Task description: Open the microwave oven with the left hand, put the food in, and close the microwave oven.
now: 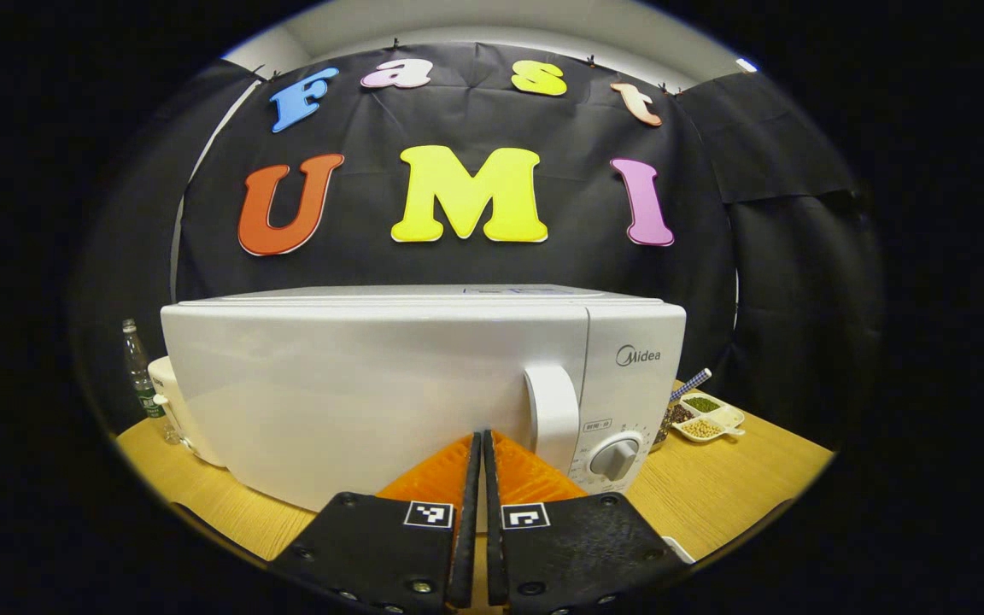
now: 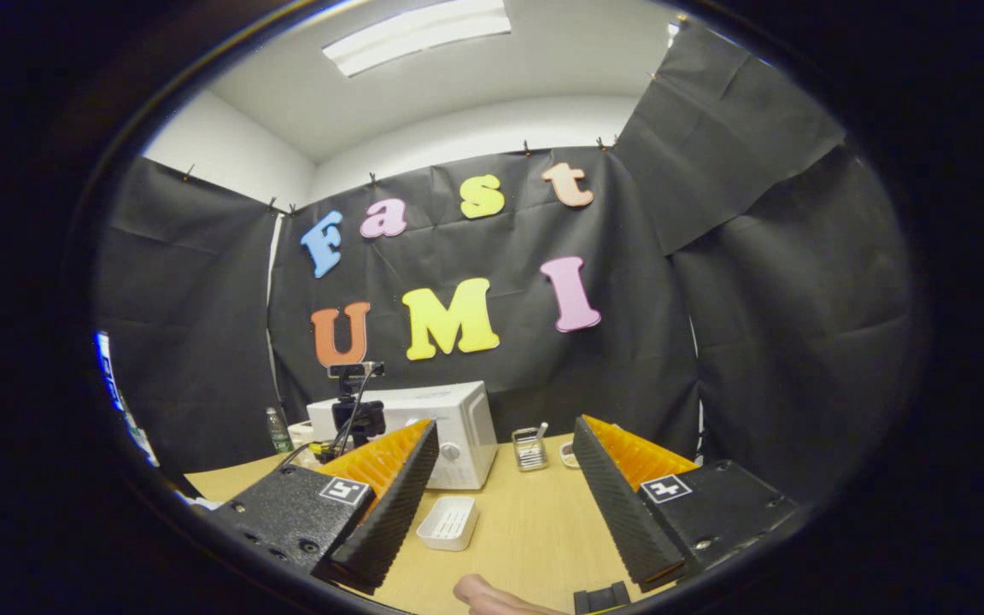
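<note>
The microwave oven (image 1: 424,384) stood on the worktop (image 1: 740,487) toward its back edge, close to the booth's wall, and its door (image 1: 355,393) was fully shut. The door handle (image 1: 552,418) sat upright at the door's right side, just beside the control panel with its dial (image 1: 616,457). You had not yet opened the door, so, judged from this, no step of the task was complete.

Your left gripper (image 1: 475,512) pointed straight at the lower front of the oven, a little left of the handle and apart from it. Its fingers were pressed together with nothing between them. You would have needed to spread them, or hook the handle, before pulling.

In the right gripper view, the oven (image 2: 449,431) appeared farther off, with the other gripper (image 2: 355,418) in front of it. A small white tray (image 2: 448,522) lay on the worktop (image 2: 535,530) nearer the front edge, between your right gripper's fingers in the picture; it looked empty, though this was hard to confirm. Your right gripper (image 2: 500,504) was spread wide and held nothing.

A divided dish of grains (image 1: 710,416) rested to the right of the oven, near the worktop's right edge. Which item was the food could not be told.

Remaining: open the door, load the food, close the door.
</note>
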Tool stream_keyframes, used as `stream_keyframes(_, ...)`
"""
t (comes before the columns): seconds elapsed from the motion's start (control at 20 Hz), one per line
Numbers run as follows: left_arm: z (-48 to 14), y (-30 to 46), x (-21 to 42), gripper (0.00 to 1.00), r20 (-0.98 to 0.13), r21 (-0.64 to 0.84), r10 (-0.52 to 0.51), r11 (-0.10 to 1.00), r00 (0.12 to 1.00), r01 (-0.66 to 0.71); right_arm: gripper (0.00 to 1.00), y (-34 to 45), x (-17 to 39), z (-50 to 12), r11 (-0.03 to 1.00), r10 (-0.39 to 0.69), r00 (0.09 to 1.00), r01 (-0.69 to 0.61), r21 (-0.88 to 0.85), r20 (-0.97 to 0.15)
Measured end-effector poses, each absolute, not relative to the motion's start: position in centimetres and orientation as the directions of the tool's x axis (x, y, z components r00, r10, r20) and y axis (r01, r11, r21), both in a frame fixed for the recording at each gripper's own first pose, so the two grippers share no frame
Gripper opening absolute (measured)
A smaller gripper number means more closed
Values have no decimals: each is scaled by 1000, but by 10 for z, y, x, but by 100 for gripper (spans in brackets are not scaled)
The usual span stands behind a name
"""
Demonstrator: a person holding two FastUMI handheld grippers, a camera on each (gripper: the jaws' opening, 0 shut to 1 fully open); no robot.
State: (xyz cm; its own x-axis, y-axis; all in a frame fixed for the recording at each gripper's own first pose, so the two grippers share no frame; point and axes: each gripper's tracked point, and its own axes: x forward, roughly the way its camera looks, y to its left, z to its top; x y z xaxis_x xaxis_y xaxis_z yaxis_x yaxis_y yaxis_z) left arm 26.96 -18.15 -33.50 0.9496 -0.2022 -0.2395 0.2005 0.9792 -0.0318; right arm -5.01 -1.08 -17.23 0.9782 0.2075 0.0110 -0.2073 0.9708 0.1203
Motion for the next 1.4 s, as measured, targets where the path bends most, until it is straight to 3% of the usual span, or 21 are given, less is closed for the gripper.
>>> stream_keyframes(0.15,-342,-178,262,5,-287,-84,-206,978,936,190,90,-14,-58,-169,979,185,983,-185,90,9)
stream_keyframes(0.2,-340,-175,256,6,-289,-93,-204,978,935,185,100,-15,-60,-167,981,178,984,-178,82,9)
stream_keyframes(0.25,-336,-172,250,6,-289,-102,-205,978,935,183,90,-16,-62,-166,982,171,985,-171,76,6)
stream_keyframes(0.35,-317,-165,228,6,-265,-107,-206,977,942,183,90,-18,-64,-166,986,153,988,-152,68,-10)
stream_keyframes(0.4,-305,-161,215,6,-244,-101,-208,977,947,189,100,-20,-66,-166,989,140,990,-139,59,-20)
stream_keyframes(0.45,-291,-159,200,6,-227,-102,-218,975,949,200,90,-23,-67,-166,991,124,992,-123,50,-27)
stream_keyframes(0.7,-214,-134,116,6,-143,-107,-251,965,957,238,90,-30,-77,-149,997,68,997,-67,29,-33)
stream_keyframes(0.75,-199,-124,99,6,-129,-90,-241,969,962,231,100,-32,-79,-144,998,58,998,-57,33,-28)
stream_keyframes(0.8,-183,-114,84,6,-111,-73,-229,972,967,222,100,-32,-82,-138,998,49,999,-48,41,-20)
stream_keyframes(0.85,-168,-104,68,6,-93,-46,-209,978,973,206,90,-34,-83,-132,998,40,999,-40,50,-13)
stream_keyframes(0.9,-155,-93,54,6,-75,-17,-179,984,981,178,100,-35,-83,-127,998,33,999,-32,58,-7)
stream_keyframes(0.95,-146,-81,41,6,-68,4,-140,990,988,140,90,-36,-84,-122,998,27,1000,-27,63,2)
stream_keyframes(1.4,-104,-57,-34,6,-38,-32,-49,998,998,48,90,-17,-83,-101,996,32,999,-32,82,5)
